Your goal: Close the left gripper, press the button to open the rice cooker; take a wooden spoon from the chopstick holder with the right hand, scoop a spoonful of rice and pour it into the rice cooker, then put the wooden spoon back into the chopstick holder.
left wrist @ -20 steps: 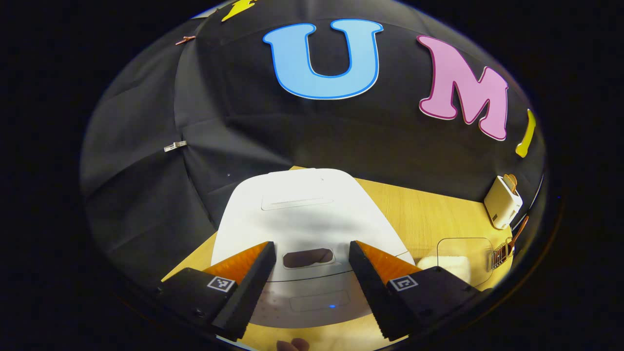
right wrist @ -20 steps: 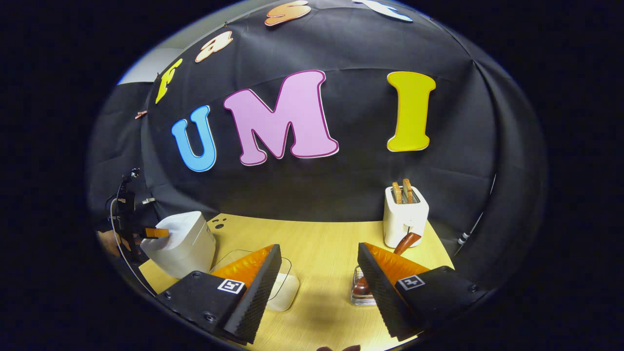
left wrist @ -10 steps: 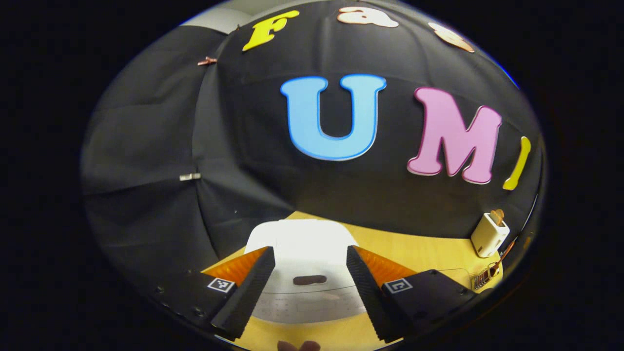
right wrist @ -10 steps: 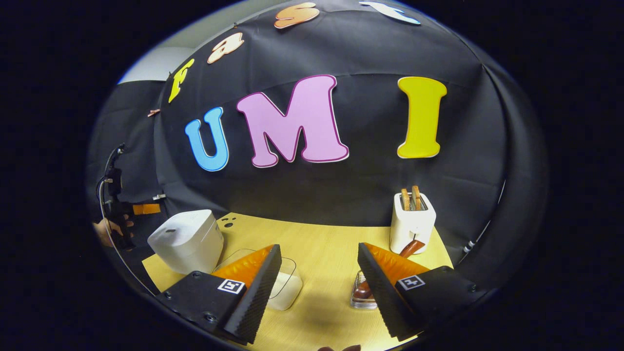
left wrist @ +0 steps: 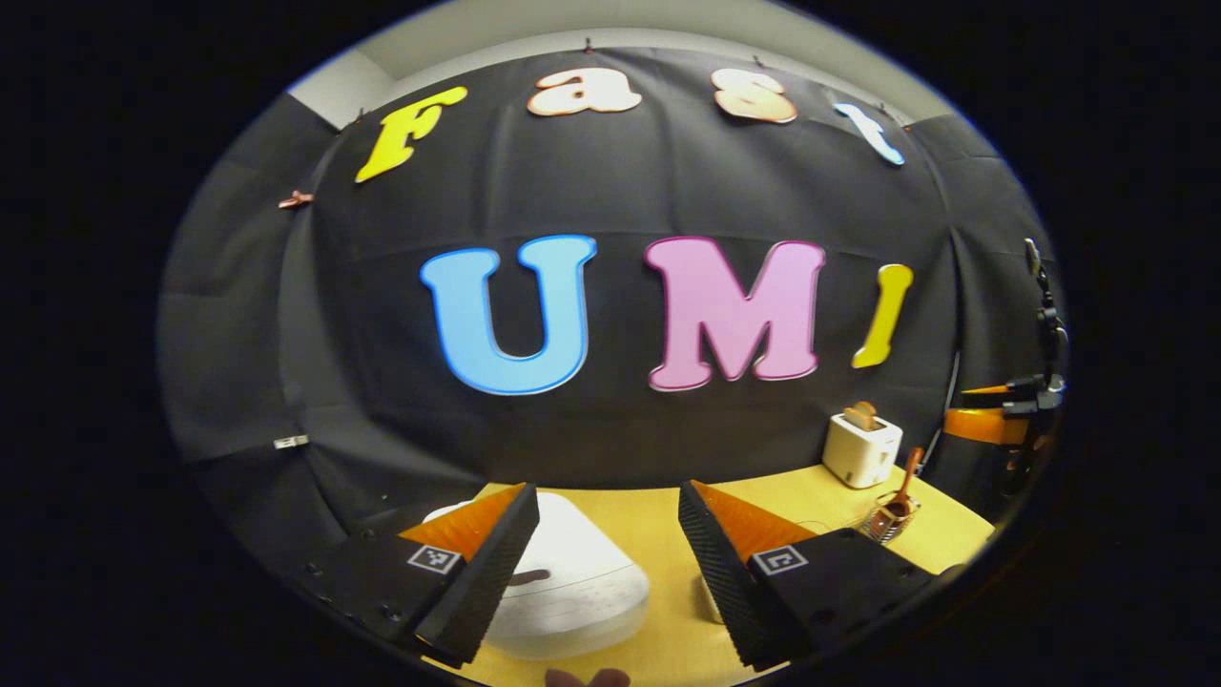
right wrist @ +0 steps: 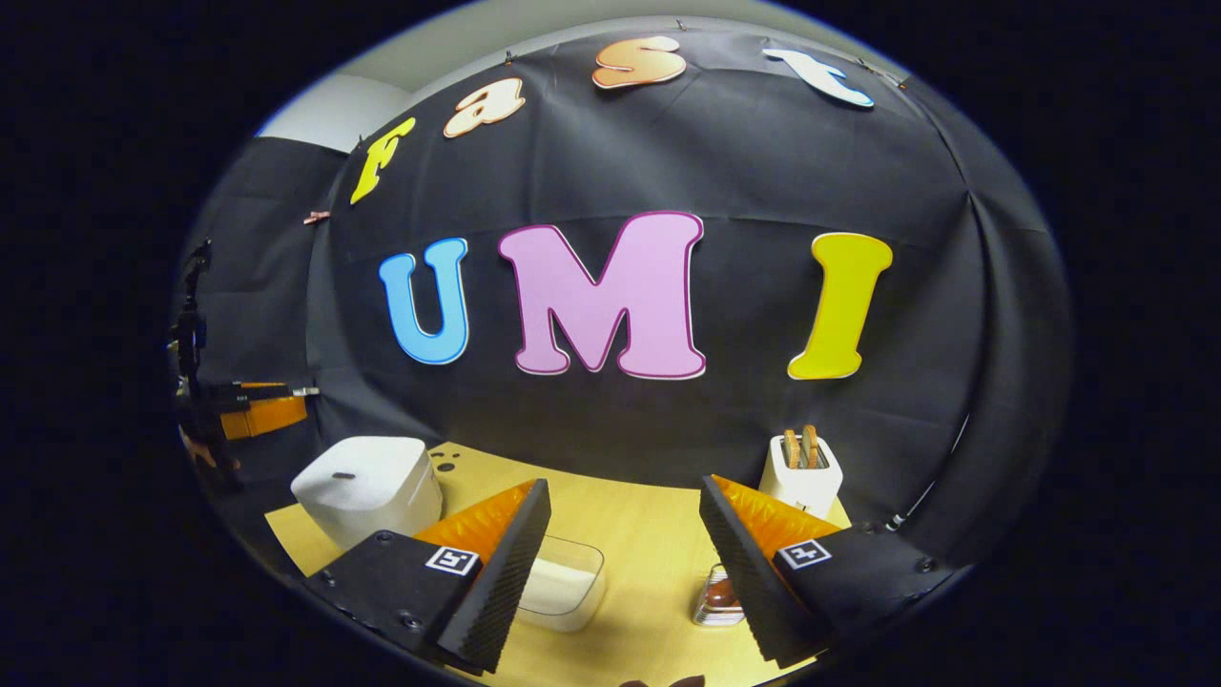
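Our rice cooker point(right wrist: 367, 482) was still shut, both grippers point(left wrist: 606, 563) point(right wrist: 625, 563) gaped wide and empty; nothing done.

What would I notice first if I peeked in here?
Probably the white rice cooker, lid shut, at the table's left end, and the toaster with bread sticking up at the far right. Nearer, a clear tub of rice sits in the middle, by the holder with the wooden spoon.

Black cloth wall point(right wrist: 668, 143), pale wooden table point(right wrist: 630, 525)
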Demonstrator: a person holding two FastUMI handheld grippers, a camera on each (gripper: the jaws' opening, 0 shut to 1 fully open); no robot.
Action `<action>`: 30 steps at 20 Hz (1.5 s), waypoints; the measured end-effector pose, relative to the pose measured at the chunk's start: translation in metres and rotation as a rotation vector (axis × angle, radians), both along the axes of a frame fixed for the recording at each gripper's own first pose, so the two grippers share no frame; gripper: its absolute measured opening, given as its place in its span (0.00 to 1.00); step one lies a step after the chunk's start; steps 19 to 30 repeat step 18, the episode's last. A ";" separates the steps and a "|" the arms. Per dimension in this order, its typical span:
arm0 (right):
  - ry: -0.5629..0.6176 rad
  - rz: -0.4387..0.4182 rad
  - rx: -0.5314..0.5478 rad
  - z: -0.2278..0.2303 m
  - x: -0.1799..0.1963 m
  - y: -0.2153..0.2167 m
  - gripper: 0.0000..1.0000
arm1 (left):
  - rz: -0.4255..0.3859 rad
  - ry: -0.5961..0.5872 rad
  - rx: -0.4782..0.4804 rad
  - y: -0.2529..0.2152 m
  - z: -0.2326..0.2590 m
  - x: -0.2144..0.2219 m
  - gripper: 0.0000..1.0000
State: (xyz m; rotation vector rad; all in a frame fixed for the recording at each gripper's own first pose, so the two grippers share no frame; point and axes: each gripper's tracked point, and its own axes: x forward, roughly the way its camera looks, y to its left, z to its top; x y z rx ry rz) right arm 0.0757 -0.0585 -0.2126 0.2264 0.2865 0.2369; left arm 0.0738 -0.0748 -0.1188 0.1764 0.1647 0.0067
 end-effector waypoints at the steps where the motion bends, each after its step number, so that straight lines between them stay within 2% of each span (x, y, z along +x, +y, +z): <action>1: 0.002 -0.004 0.007 0.004 -0.002 0.003 0.97 | -0.024 0.001 -0.014 -0.008 0.000 -0.002 0.95; 4: 0.005 -0.017 0.000 0.012 -0.006 0.006 0.98 | -0.063 -0.001 -0.064 -0.020 0.002 -0.003 0.92; 10: 0.003 -0.028 -0.016 0.030 -0.011 0.015 0.98 | -0.070 0.016 -0.114 -0.008 -0.007 -0.006 0.92; 18: -0.001 -0.036 -0.039 0.037 -0.013 0.032 0.98 | -0.089 0.020 -0.144 0.004 -0.006 0.002 0.93; 30: -0.001 -0.036 -0.039 0.037 -0.013 0.032 0.98 | -0.089 0.020 -0.144 0.004 -0.006 0.002 0.93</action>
